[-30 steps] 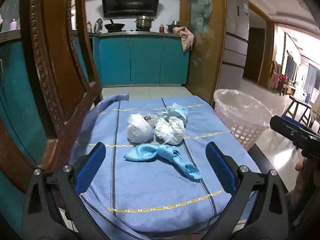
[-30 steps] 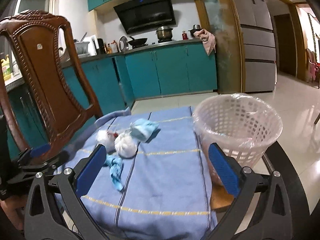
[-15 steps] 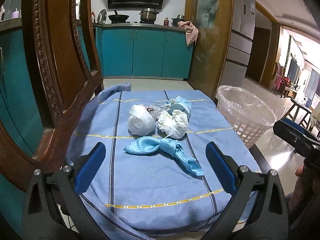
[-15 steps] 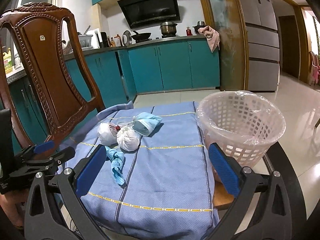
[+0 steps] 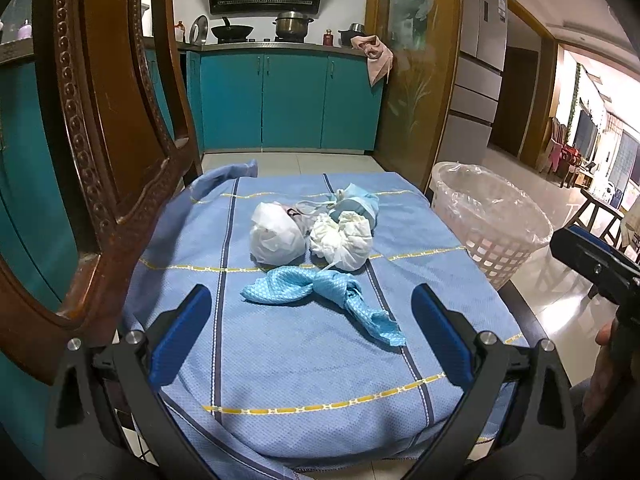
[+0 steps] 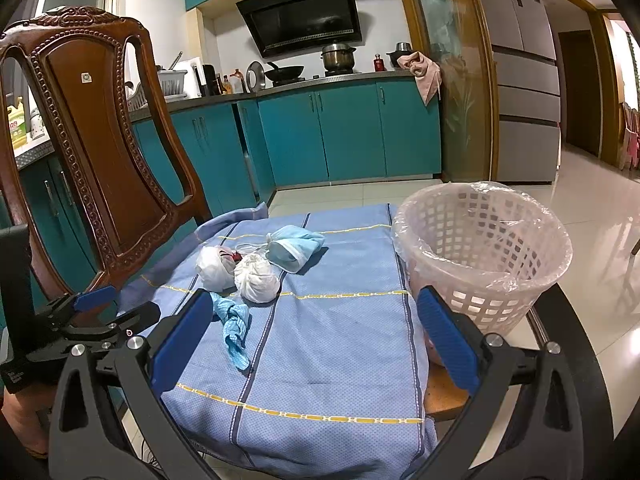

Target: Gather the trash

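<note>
On the blue striped cloth (image 5: pixel 304 364) lie a twisted light-blue rag (image 5: pixel 320 298), two white crumpled paper balls (image 5: pixel 276 234) (image 5: pixel 342 240) and a blue face mask (image 5: pixel 356 204). The same rag (image 6: pixel 234 322), balls (image 6: pixel 212 266) (image 6: pixel 256 278) and mask (image 6: pixel 294 248) show in the right wrist view. A white lined basket (image 6: pixel 480 248) stands at the cloth's right edge; it also shows in the left wrist view (image 5: pixel 486 224). My left gripper (image 5: pixel 312 336) is open just short of the rag. My right gripper (image 6: pixel 312 340) is open and empty, nearer the basket.
A carved wooden chair back (image 5: pixel 100 140) stands close on the left, also in the right wrist view (image 6: pixel 96 148). Teal kitchen cabinets (image 5: pixel 288 100) and a tiled floor lie beyond. The right gripper's body (image 5: pixel 596 268) shows at the right edge of the left view.
Both grippers have risen and tilted slightly, so the cloth and trash sit lower and closer in view. Both stay open; nothing on the cloth has moved.
</note>
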Tool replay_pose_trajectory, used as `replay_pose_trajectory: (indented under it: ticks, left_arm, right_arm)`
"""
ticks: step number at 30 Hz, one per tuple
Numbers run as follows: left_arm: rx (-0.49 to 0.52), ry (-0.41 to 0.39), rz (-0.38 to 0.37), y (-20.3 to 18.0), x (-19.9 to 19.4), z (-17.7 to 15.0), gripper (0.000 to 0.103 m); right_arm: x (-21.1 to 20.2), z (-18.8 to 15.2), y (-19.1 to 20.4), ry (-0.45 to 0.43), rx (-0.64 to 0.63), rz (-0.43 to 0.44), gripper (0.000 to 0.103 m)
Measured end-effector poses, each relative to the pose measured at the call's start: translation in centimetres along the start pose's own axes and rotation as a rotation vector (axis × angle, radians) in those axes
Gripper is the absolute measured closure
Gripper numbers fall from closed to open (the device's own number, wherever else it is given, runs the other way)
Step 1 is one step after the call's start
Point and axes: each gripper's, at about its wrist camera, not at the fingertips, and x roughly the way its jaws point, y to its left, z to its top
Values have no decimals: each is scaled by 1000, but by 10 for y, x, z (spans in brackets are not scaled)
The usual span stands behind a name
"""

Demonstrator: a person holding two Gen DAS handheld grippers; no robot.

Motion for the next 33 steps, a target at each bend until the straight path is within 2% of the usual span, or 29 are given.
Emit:
replay_pose_trajectory:
  ticks: [5,7,9,11,13,15,17,19,20,21,23,26,31,33]
  left_arm:
    - [-4,15,-10,-2,7,1,3]
    - [-7,39,-28,-8,19,5,3]
    - [37,71,-51,-20,33,8,3]
    - [79,104,-40,-31,53,8,4]
    - [74,146,-34,-35,70,5,9]
    - [60,190,-19,-37,89,4,22]
    - [68,205,14,-40,101,4,26]
    - [69,238,48,-39,118,2,35]
    - [52,266,45,-37,125,1,50]
    - [24,309,34,-33,133,-3,56]
    - [-4,315,18,-27,128,-2,65]
    - [-32,252,-18,-22,99,7,67]
    - [-89,-90,-35,2,1,30,67]
    - [-67,-207,0,8,-26,32,67]
  right_arm:
    - [6,5,-2,3,-2,-9,3]
    - [10,8,-5,-1,10,-22,3]
    - [13,9,-9,9,35,-18,3]
    - [15,7,-9,25,47,-10,3]
    - [15,5,-7,30,35,-6,3]
    - [13,5,-5,22,18,-9,3]
    - [13,4,-6,22,16,-12,3]
    - [13,5,-8,27,28,-11,4]
    - [13,4,-8,27,30,-11,3]
    - [13,4,-8,26,29,-11,4]
    - [12,4,-8,25,24,-10,4]
    - [12,4,-10,27,22,-10,3]
    - [16,4,-6,41,14,-3,3]
    - [21,5,-3,50,13,4,3]
